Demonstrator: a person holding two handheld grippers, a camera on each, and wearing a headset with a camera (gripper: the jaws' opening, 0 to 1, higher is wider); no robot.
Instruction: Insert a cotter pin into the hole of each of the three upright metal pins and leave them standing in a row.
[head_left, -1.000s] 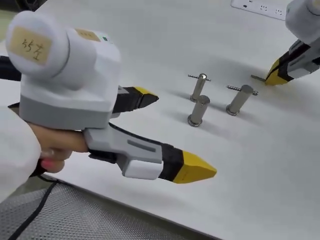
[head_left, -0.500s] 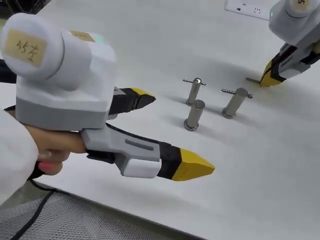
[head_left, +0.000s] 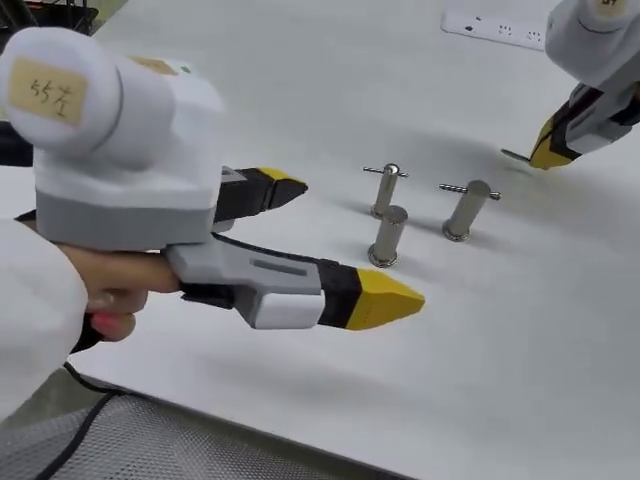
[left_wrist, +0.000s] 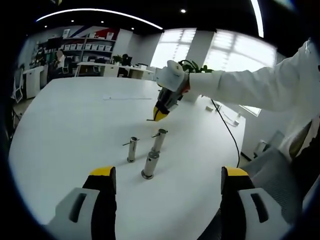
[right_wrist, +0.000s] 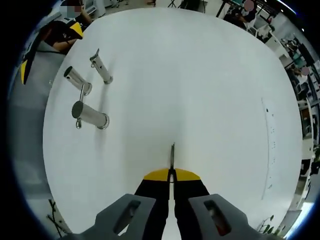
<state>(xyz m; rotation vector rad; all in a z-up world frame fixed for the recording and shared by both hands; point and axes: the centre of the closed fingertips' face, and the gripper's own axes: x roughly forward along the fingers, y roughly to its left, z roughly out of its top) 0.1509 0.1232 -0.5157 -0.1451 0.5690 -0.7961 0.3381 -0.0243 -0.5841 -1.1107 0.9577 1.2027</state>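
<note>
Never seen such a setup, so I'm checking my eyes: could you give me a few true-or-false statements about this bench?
1. The right gripper is shut on a cotter pin. True.
2. All three upright metal pins already carry one. False: the front pin is bare; the back pin and right-hand pin each have one.
3. The left gripper is open and holds nothing. True.
4. One metal pin lies on its side. False: all three stand upright.

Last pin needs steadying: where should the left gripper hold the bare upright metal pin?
Probably mid-shaft on the bare metal pin, left gripper coming from the near side: its round shaft stands upright, the top is left free, and both cottered pins stand behind it.
</note>
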